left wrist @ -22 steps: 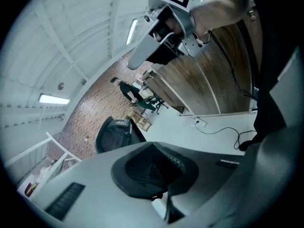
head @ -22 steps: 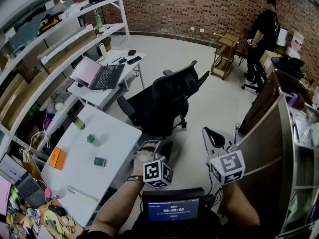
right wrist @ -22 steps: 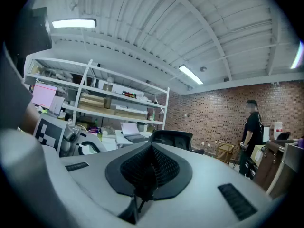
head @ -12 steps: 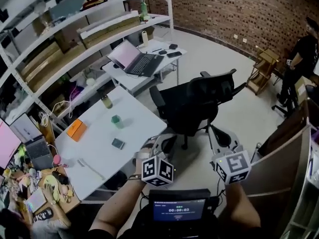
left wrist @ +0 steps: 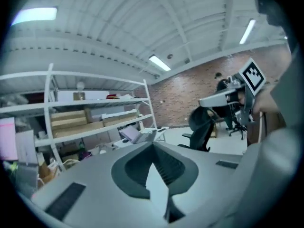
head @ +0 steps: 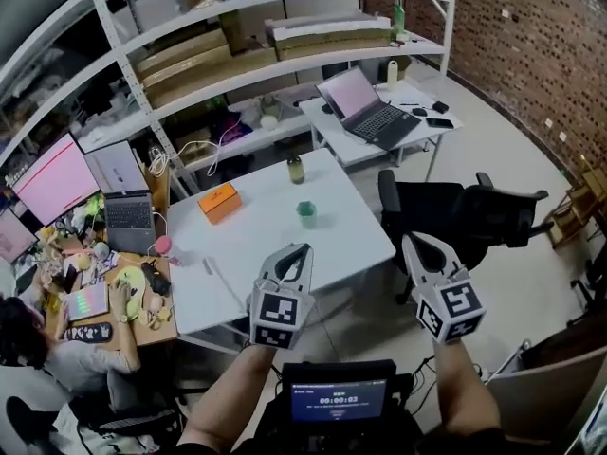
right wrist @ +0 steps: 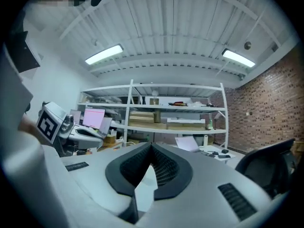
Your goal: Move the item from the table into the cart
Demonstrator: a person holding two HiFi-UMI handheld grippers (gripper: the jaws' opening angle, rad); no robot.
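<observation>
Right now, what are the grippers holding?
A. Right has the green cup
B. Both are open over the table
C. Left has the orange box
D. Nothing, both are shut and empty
D: the left gripper and the right gripper each have their jaws together with nothing between them, while the orange box and the green cup sit on the table.

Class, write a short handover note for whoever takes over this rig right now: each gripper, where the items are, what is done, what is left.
Left gripper: jaws shut, empty, held over the near edge of the white table.
Right gripper: jaws shut, empty, just off the table's near corner.
On the table: orange box, jar, green cup.
Done: nothing picked up.
Left: grasp an item and carry it to the cart, which is not in view.
</observation>
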